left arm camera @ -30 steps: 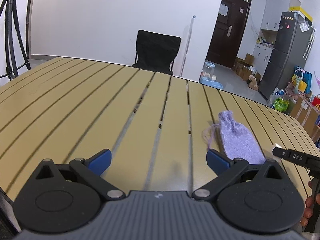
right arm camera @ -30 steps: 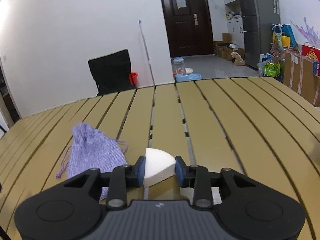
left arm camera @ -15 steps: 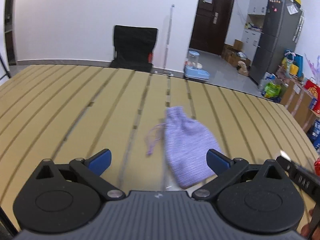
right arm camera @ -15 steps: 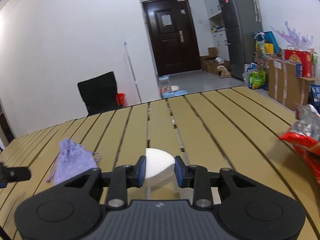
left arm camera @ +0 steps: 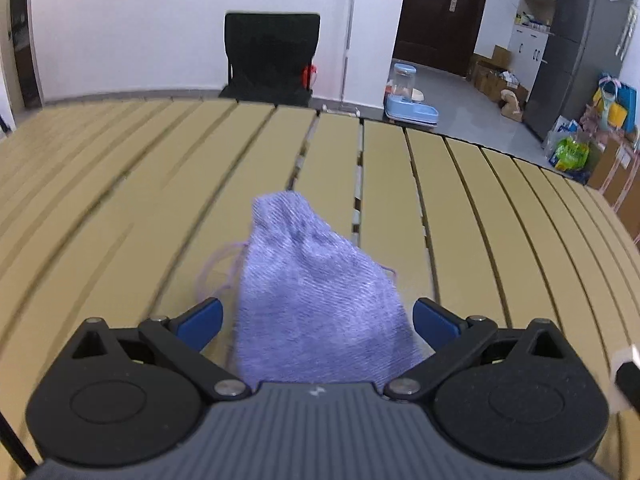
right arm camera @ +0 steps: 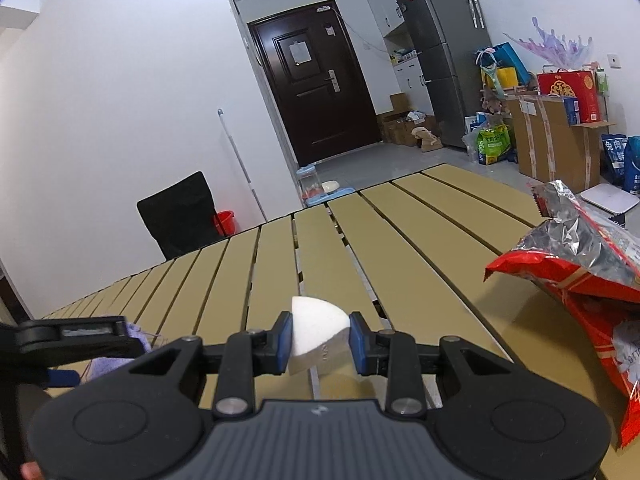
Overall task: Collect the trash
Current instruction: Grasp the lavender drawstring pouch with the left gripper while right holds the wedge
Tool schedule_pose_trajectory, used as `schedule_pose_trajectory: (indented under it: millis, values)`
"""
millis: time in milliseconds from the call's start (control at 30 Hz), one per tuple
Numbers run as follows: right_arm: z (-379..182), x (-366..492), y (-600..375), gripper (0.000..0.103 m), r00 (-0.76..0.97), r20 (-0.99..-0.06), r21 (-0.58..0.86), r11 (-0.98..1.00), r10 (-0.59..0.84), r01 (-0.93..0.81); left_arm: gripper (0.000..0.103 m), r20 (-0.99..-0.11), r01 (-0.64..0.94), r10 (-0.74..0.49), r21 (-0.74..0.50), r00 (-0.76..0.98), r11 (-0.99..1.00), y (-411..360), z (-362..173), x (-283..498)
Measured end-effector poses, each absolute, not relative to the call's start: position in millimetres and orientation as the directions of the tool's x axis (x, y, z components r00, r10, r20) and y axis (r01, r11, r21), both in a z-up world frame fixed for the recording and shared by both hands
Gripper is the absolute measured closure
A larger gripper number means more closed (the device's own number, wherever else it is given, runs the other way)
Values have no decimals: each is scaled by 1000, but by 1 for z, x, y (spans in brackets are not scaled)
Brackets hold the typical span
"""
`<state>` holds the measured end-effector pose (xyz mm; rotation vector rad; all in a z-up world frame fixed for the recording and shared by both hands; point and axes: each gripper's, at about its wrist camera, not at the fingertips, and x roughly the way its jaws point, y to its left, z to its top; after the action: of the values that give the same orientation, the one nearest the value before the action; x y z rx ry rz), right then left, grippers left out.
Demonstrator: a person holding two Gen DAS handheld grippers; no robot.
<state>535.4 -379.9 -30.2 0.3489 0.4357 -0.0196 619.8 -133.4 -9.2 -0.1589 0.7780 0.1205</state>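
Left gripper (left arm camera: 316, 322), jaws wide apart, should settle squarely over the purple drawstring pouch (left arm camera: 320, 304) (right gripper (right arm camera: 320, 342) clamps white foam wedge (right arm camera: 316, 330)) before closing.

Purple pouch (left arm camera: 320, 304) now between left hand-held gripper (left arm camera: 318, 322) jaws, red wrapper (right arm camera: 580, 280) newly visible

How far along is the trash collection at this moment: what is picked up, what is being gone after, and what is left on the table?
Done: nothing shows as binned; no bin is in view. In hand: the right gripper is shut on a white foam wedge; the left gripper has its jaws open around a purple drawstring pouch lying on the slatted table, not yet gripped. Left: a torn red snack bag lies on the table.
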Motion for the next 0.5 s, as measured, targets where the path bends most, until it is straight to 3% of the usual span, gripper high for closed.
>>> schedule_pose_trajectory:
  millis: [200,500]
  values:
    - [-36,538,-387,74,903,-424,337,937,66,90,4,-699,-161,88,-39,709,986,-141,-18,620]
    - [-38,547,-383,74,898,-434,342,936,76,87,61,-653,-144,120,17,748,989,-142,-15,601]
